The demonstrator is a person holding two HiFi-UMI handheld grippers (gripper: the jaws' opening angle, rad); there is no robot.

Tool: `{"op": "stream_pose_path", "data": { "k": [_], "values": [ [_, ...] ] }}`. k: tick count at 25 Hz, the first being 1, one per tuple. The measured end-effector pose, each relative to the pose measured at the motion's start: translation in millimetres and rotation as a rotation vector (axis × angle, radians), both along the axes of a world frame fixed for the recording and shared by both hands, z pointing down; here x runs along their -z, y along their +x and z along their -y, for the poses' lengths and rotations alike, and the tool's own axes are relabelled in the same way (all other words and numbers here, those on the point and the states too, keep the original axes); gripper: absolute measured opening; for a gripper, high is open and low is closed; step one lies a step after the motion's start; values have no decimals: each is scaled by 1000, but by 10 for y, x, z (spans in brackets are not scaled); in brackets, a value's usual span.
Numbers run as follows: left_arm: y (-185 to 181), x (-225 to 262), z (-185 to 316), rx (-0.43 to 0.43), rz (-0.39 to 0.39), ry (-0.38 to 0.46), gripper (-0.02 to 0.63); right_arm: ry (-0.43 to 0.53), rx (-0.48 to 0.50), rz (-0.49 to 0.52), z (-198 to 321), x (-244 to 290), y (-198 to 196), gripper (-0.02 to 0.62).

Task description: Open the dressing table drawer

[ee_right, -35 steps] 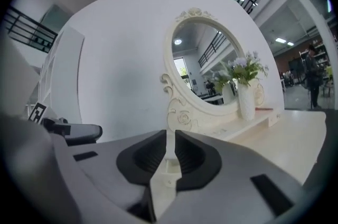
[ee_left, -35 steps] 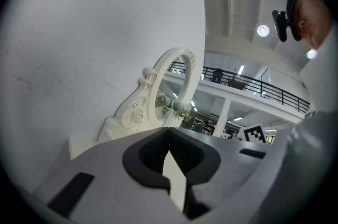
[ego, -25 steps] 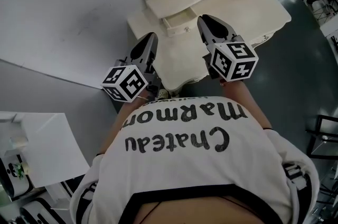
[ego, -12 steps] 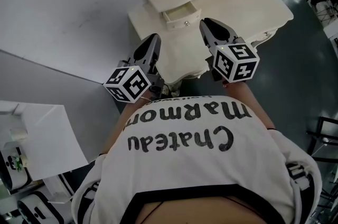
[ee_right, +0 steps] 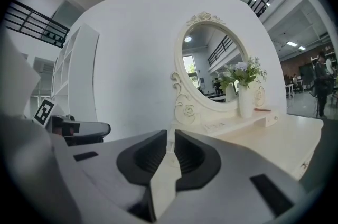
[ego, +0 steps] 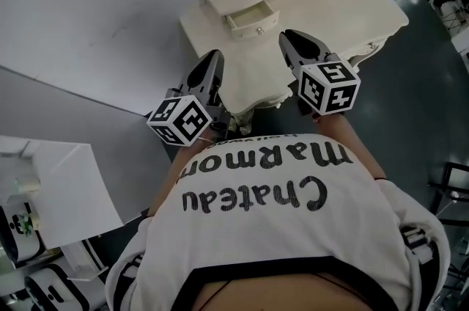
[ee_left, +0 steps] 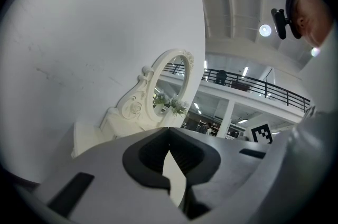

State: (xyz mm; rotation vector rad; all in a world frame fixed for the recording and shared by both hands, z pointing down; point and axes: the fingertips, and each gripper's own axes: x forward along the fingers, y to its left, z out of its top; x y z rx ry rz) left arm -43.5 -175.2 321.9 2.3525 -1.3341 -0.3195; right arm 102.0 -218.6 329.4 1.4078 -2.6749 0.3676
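Note:
The cream dressing table (ego: 330, 16) stands ahead of me, its small drawer (ego: 248, 17) pulled part way out under the mirror shelf. In the head view, my left gripper (ego: 214, 56) hovers over the table's front left edge, short of the drawer. Its jaws meet at the tips (ee_left: 169, 129) and hold nothing. My right gripper (ego: 288, 37) hangs over the tabletop just right of the drawer. A narrow slit shows between its tips (ee_right: 170, 133), with nothing in it. The oval mirror (ee_right: 211, 67) and a white vase of flowers (ee_right: 245, 96) sit behind.
A white wall panel (ego: 88, 9) lies to the table's left, dark floor (ego: 425, 97) to its right. A white board (ego: 58, 199) sits at the lower left and a black frame (ego: 454, 192) at the right edge. The person's printed white shirt (ego: 278, 229) fills the foreground.
Both grippers have drawn back a little from the drawer and sunk slightly. The jaws look unchanged.

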Motion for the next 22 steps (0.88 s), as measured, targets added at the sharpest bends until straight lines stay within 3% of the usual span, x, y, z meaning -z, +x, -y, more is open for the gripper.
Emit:
{"op": "stream_pose_path", "data": {
  "k": [22],
  "values": [
    [-21,-56,-65,12,-5,-12,21,-40,-5,-4,-42,-152,48,63]
  ]
}}
